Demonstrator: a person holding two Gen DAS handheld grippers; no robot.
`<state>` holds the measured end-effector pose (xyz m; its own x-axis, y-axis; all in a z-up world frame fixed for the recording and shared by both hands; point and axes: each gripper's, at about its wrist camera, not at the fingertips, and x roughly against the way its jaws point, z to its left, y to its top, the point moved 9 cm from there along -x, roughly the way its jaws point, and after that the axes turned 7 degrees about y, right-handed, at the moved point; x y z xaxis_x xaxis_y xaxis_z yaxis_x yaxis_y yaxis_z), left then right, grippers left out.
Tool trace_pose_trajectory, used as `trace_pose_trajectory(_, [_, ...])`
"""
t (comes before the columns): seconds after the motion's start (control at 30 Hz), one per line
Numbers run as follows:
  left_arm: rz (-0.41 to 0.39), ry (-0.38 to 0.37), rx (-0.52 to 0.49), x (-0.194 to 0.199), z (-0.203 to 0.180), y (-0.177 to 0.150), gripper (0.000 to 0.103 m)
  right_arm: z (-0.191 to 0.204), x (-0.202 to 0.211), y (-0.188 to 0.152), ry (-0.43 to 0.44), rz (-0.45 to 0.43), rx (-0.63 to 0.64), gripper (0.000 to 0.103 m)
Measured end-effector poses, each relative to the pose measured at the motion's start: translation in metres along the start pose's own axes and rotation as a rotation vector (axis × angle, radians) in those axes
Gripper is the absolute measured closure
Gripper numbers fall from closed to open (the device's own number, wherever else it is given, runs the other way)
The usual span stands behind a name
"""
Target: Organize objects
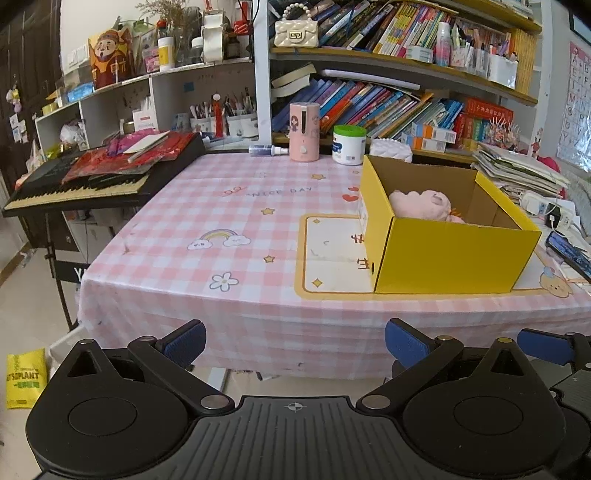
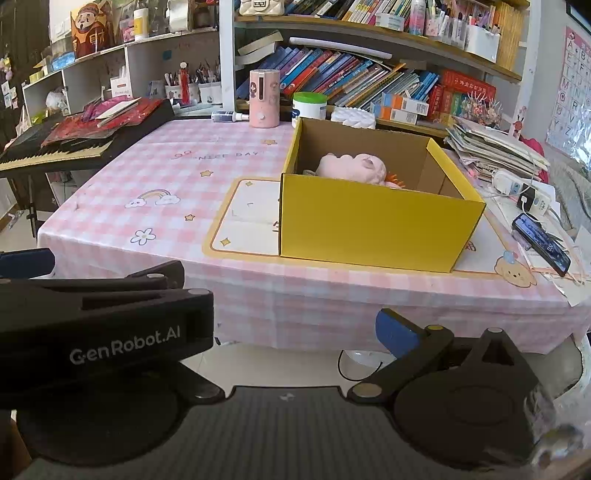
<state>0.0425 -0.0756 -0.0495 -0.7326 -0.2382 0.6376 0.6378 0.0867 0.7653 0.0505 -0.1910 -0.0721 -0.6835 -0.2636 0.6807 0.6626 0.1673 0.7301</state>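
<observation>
Resting inside the yellow box point(image 1: 448, 254), the pink plush toy point(image 1: 424, 205) is kept contained. Left gripper point(image 1: 295, 341) and right gripper point(image 2: 207, 306) are held wide, empty, short of the table point(image 1: 221, 229).

We're in a home here, a child's study corner by the look of it. Shelves point(image 1: 406, 66) crammed with bright picture books, pen pots point(image 1: 221, 122) on a lower shelf, an alphabet chart point(image 1: 576, 107) on the wall. The tabletop point(image 1: 221, 221) wears a pink checked cloth (rainbows, stars, "NICE DAY"), a keyboard point(image 1: 74, 188) sits alongside, and a small quilted purse point(image 1: 296, 33) perches up top.
</observation>
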Motion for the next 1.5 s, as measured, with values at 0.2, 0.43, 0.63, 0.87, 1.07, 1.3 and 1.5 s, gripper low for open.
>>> trace_pose_trajectory(0.2, [0.004,-0.011,0.013,0.002,0.0,-0.002,0.0,0.0,0.001,-0.001,-0.003,0.002,0.008,0.0])
trace_pose_trajectory(0.43, [-0.001,-0.004,0.003,0.003,-0.002,-0.002,0.0,-0.002,0.003,-0.002,-0.006,-0.003,0.007,0.0])
trace_pose_trajectory(0.63, [0.011,-0.011,0.009,-0.001,-0.002,-0.001,0.0,-0.008,0.004,-0.002,-0.014,-0.001,-0.004,0.0])
trace_pose_trajectory(0.87, [0.011,-0.032,0.002,-0.006,-0.005,0.006,0.0,-0.009,0.002,0.002,-0.017,-0.007,-0.014,0.0])
trace_pose_trajectory(1.07, [0.011,-0.026,-0.001,-0.013,-0.005,0.013,0.0,-0.014,-0.004,0.01,-0.018,-0.01,-0.033,0.0])
trace_pose_trajectory(1.3, [0.008,-0.03,-0.001,-0.023,-0.004,0.022,0.0,-0.014,-0.012,0.018,-0.018,-0.013,-0.036,0.0])
trace_pose_trajectory(1.5, [0.015,-0.038,0.006,-0.03,-0.004,0.026,0.0,-0.013,-0.018,0.027,-0.023,-0.015,-0.039,0.0])
